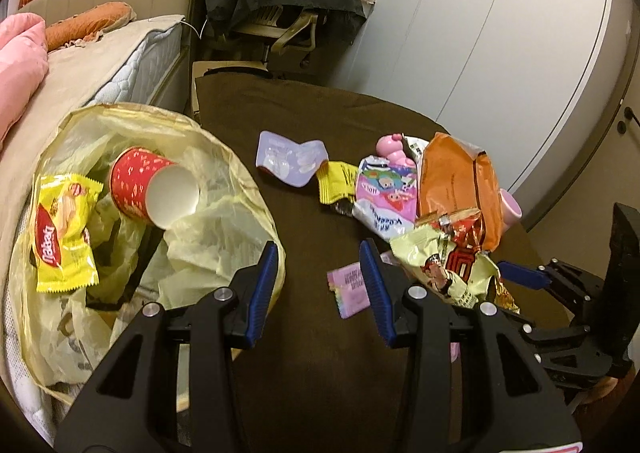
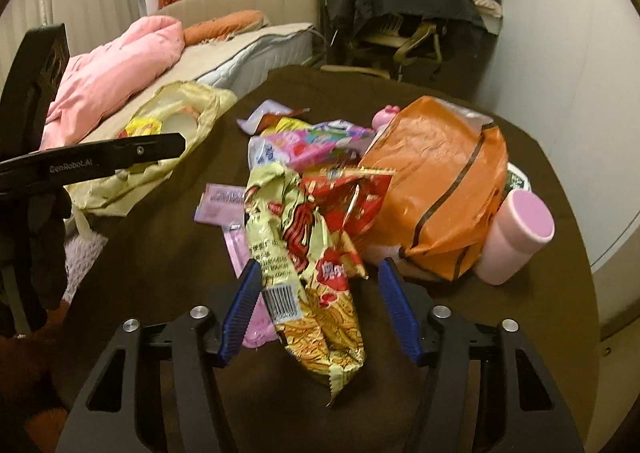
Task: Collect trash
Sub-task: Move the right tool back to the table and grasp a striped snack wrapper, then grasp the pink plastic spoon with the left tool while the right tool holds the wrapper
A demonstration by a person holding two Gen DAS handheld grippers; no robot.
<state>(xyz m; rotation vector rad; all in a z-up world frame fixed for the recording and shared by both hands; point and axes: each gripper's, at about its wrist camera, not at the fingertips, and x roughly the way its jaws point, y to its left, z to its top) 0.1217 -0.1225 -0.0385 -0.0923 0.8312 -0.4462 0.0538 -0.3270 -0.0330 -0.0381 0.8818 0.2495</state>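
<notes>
Noodle wrapper [image 2: 316,273] lies between the released right tongs [image 2: 316,285]; left tongs [image 1: 320,265] released over bare tablecloth [image 1: 312,353].

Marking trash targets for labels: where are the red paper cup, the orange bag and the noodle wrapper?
Red paper cup [image 1: 154,189], left wrist view, on its red side wall.
Orange bag [image 2: 436,177], right wrist view, on its front face.
Noodle wrapper [image 2: 316,293], right wrist view, on its middle.

Red white-flecked cup [image 1: 154,187], orange bag [image 2: 436,181], brown tablecloth [image 1: 304,353].
</notes>
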